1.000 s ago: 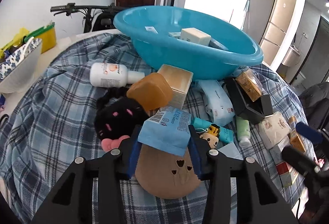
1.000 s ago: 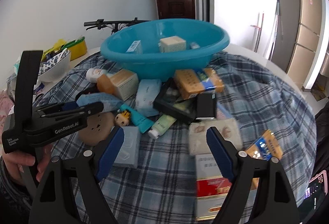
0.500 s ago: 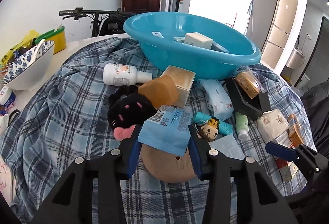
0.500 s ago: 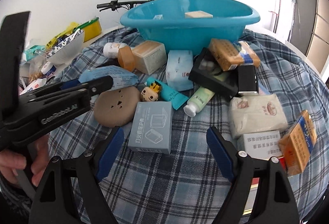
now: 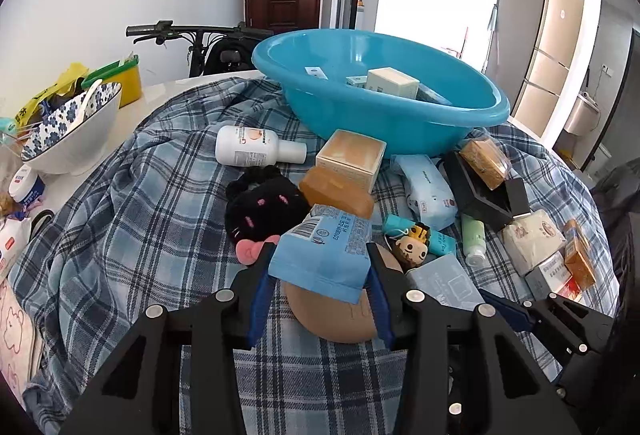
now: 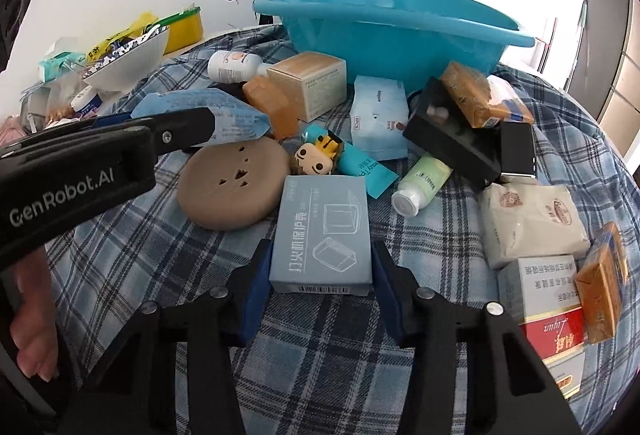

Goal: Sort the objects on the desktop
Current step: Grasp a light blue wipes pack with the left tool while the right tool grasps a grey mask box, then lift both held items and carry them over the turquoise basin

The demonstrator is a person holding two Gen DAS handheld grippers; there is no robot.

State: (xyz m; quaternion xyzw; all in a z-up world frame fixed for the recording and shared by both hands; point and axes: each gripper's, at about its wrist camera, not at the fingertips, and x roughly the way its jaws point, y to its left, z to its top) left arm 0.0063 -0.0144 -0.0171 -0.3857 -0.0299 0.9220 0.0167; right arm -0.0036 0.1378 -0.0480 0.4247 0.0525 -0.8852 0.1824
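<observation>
The left claw point(image 5: 320, 287) is clenched on a light-blue pouch point(image 5: 324, 251), held above the round tan disc point(image 6: 234, 183). The right claw point(image 6: 320, 275) is closing around a grey-blue box point(image 6: 322, 233) (pads at both sides), which lies on the plaid-covered tabletop point(image 6: 320, 355), near the blue basin point(image 6: 384, 31).

Both fisheye views look forward and down along their own fingers, low and close over the plaid-covered tabletop point(image 5: 120, 203), facing the blue basin point(image 5: 384, 115) at its far edge; both share the basin, the brown disc point(image 6: 234, 183) and the clutter between.
</observation>
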